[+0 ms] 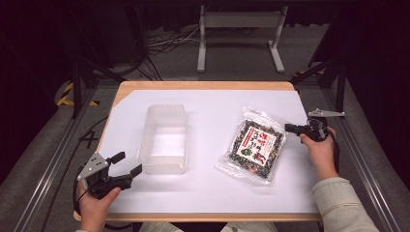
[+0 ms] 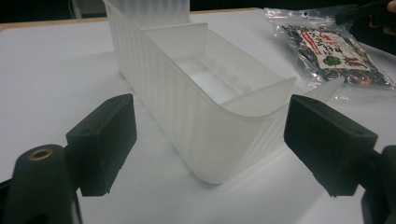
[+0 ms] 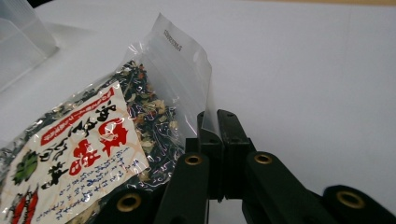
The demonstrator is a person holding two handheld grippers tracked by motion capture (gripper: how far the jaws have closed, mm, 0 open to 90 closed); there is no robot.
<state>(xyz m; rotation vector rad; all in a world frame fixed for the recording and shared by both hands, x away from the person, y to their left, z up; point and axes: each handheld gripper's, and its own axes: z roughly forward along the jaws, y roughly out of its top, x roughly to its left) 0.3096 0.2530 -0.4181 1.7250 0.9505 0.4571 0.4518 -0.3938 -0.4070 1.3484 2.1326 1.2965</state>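
A clear plastic bag of dried food (image 1: 254, 145) with a white, red and green label lies on the white table cover, right of centre. My right gripper (image 1: 290, 128) is shut on the bag's clear edge (image 3: 198, 93), its jaws pressed together on the film. A translucent rectangular plastic tub (image 1: 164, 137), with nothing inside, stands left of centre. My left gripper (image 1: 126, 164) hovers open near the tub's front left corner, and the tub's near end (image 2: 224, 140) sits between its spread jaws at a short distance.
The white cover (image 1: 212, 188) spans most of the wooden table (image 1: 203, 85). Dark aluminium frame rails (image 1: 53, 159) run along both sides. A white stand (image 1: 239, 29) and cables lie on the floor beyond the far edge.
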